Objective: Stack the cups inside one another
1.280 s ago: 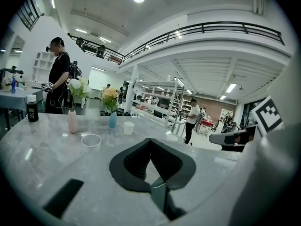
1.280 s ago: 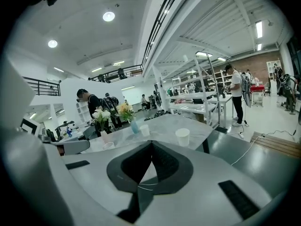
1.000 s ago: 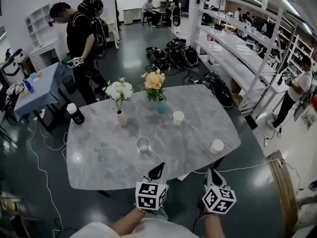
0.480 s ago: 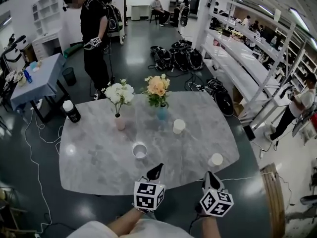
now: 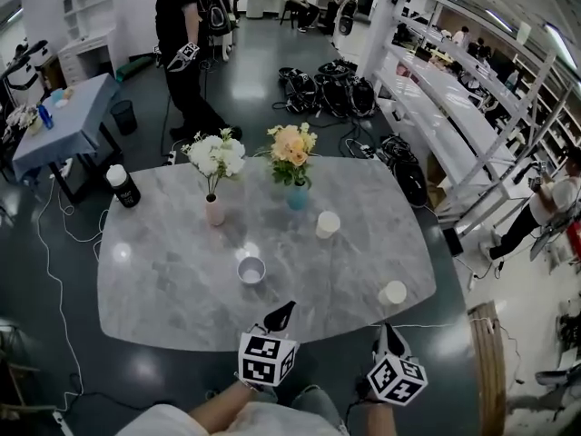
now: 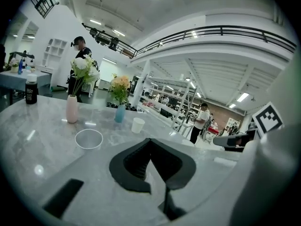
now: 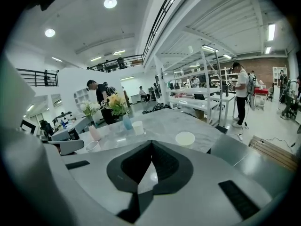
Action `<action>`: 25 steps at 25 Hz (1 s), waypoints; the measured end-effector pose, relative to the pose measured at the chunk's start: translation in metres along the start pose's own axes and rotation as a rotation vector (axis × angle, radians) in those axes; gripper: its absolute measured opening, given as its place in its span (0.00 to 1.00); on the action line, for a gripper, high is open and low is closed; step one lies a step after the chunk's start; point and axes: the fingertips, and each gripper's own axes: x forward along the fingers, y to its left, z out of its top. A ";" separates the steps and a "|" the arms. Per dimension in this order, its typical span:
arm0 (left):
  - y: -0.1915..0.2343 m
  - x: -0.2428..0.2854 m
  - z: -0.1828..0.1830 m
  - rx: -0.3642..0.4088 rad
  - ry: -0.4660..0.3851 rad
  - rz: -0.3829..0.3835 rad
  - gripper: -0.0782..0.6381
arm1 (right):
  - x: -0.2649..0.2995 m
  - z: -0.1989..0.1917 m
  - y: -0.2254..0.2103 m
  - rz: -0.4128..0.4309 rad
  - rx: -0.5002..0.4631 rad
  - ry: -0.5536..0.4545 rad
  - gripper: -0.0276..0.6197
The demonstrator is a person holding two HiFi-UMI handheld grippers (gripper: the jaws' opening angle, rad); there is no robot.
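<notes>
Three cups stand apart on the grey marble table [image 5: 163, 280]: a clear cup [image 5: 251, 270] near the front middle, a white cup [image 5: 327, 224] further back, and another white cup [image 5: 393, 293] at the front right edge. My left gripper [image 5: 281, 316] hovers at the table's near edge just in front of the clear cup [image 6: 89, 139], shut and empty. My right gripper [image 5: 388, 336] is off the near edge, close to the front-right cup [image 7: 185, 138], also shut with nothing in it. The left gripper view shows the far white cup [image 6: 138, 125] beyond its jaws.
A pink vase of white flowers [image 5: 214, 210] and a blue vase of orange flowers [image 5: 297, 196] stand at the back of the table. A black bottle with a white cap [image 5: 123, 186] is at the back left corner. A person in black [image 5: 186, 53] stands beyond the table.
Both grippers have sunk a little and drifted along the table's near edge, still shut. The head view has shifted, so the table sits higher in the picture. The cups have not moved.
</notes>
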 end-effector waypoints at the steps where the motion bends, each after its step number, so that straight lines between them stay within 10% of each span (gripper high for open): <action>1: 0.002 -0.001 -0.002 -0.004 0.003 0.006 0.11 | 0.000 -0.001 -0.003 -0.004 0.005 0.003 0.05; 25: -0.042 0.052 -0.003 0.029 0.031 0.070 0.11 | 0.041 0.020 -0.055 0.103 -0.004 0.030 0.05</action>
